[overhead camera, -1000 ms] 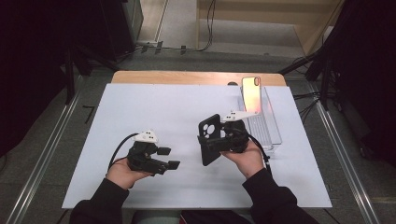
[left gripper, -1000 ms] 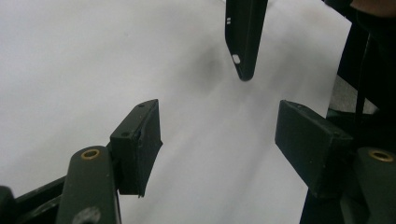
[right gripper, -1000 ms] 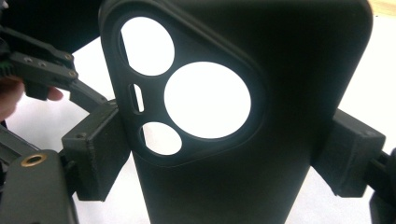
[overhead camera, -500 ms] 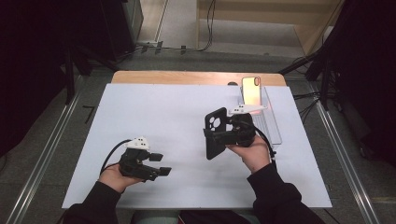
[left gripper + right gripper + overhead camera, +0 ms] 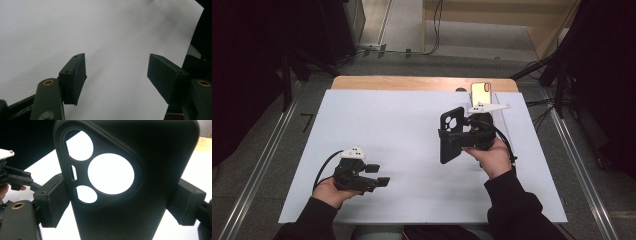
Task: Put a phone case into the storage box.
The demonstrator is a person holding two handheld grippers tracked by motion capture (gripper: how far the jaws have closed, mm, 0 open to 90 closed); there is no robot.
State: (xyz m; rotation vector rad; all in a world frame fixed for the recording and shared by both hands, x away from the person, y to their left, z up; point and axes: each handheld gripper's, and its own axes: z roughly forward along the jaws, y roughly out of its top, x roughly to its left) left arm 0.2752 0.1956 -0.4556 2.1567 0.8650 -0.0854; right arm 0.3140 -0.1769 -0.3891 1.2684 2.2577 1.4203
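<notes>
**Case gripped on the right, left jaws empty**

Your right gripper (image 5: 451,141) clamps a black phone case (image 5: 451,134) by its two long edges, holding it upright above the white table (image 5: 402,115), right of centre. Just beyond it, a phone (image 5: 480,93) stands at the far edge. Your left gripper (image 5: 383,175) sits at the near left, jaws wide apart with nothing between them.
</notes>
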